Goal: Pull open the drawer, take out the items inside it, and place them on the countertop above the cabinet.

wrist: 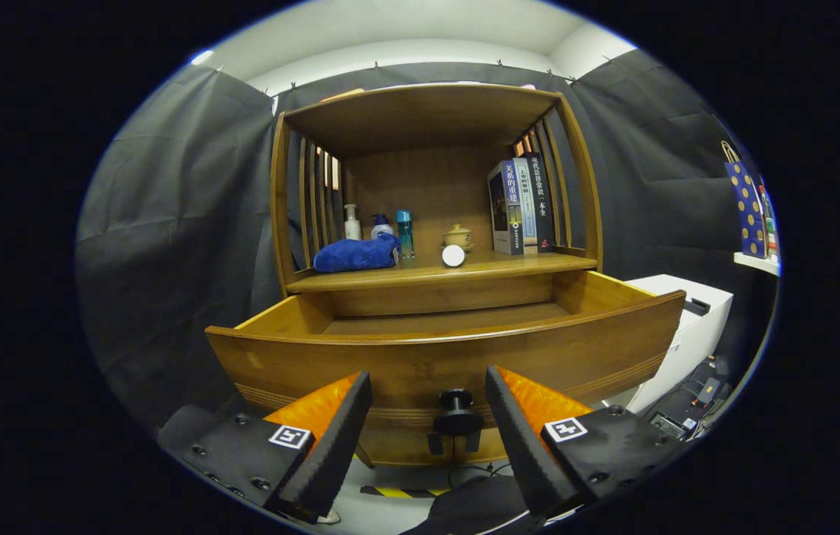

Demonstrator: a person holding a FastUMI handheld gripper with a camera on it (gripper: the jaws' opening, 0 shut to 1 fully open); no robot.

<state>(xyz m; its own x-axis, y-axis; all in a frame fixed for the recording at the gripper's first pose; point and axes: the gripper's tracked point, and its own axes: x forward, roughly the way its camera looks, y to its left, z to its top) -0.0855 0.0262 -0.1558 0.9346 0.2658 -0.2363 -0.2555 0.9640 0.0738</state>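
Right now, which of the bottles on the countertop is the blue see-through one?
The tall teal bottle, rightmost of three, just right of the blue cloth. The other two are white pump bottles. The gripper is open around the drawer knob.

My gripper [428, 386] is held level and pointed straight forward, with both fingers in sight ahead of me. The jaws stand wide apart. My left finger [330, 438] and right finger [527, 438] angle outward from their black mounting blocks, each block carrying a square black-and-white marker. The orange backs of the fingers face outward; the dark padded faces turn inward toward one another. Nothing is pressed between the pads. The drawer knob [457, 412] sits in the gap between the fingers, touching neither. Both fingers appear symmetric about the centre line.
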